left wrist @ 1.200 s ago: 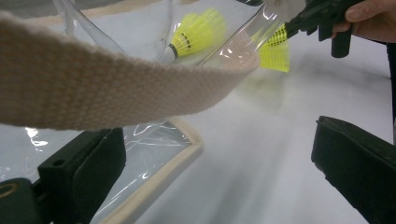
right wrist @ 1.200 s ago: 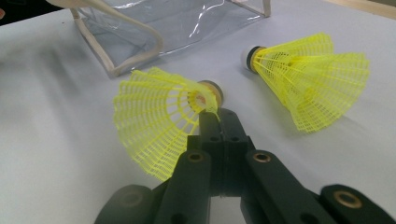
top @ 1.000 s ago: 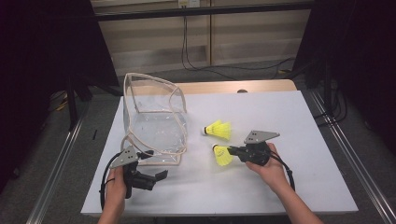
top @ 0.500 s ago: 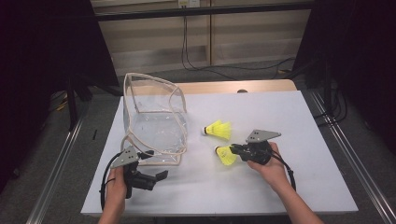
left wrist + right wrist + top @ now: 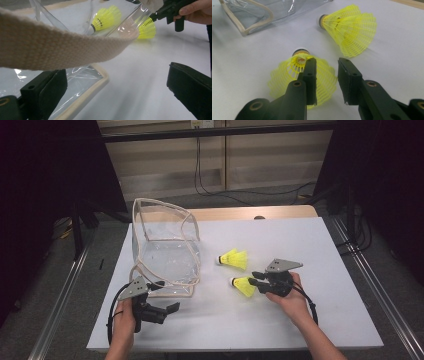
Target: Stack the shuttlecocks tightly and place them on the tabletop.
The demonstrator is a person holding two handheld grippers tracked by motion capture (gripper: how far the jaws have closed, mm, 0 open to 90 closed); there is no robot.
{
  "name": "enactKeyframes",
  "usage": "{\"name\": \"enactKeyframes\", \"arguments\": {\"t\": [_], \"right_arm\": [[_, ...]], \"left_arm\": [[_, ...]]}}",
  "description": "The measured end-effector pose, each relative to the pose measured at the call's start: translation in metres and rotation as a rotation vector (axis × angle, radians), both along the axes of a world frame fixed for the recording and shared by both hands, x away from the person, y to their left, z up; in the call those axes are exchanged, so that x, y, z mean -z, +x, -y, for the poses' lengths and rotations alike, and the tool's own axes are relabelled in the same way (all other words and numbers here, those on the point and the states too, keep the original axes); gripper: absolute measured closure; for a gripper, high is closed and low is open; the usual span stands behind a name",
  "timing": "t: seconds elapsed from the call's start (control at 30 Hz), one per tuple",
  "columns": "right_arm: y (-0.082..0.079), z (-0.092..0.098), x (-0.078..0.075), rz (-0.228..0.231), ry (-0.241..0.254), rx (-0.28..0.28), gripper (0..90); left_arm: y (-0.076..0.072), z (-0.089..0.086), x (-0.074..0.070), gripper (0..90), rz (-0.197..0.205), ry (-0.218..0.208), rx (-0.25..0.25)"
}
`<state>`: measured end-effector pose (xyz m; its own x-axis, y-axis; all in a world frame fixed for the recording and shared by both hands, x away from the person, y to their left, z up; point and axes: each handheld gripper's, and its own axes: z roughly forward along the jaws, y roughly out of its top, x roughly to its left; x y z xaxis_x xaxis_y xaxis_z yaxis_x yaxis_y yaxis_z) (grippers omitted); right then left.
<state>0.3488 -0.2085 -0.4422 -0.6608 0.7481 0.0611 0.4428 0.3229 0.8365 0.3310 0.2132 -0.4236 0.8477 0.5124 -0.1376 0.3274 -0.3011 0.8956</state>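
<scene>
On the white tabletop (image 5: 320, 250), near its middle: two yellow shuttlecocks lying on their sides, near one another but apart. Right tool (image 5: 256, 278) at the nearer shuttlecock (image 5: 243, 285), jaws having just been opening, now narrowly apart; one jaw across the plastic skirt, the other beside it, nothing clamped. Farther shuttlecock (image 5: 234, 259) just behind, between nearer one and clear bag (image 5: 165, 251). Left tool (image 5: 167, 311) at the bag's front corner, jaws wide, cream webbing strap (image 5: 62, 47) hanging above them, untouched.
</scene>
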Motion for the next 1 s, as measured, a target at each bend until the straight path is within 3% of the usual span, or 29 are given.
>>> {"name": "enactKeyframes", "arguments": {"t": [1.0], "right_arm": [[-0.007, 0.015, -0.005, 0.006, 0.0, 0.057, 47.9]], "left_arm": [[0.0, 0.001, 0.0, 3.2, 0.001, -0.004, 0.002]]}}
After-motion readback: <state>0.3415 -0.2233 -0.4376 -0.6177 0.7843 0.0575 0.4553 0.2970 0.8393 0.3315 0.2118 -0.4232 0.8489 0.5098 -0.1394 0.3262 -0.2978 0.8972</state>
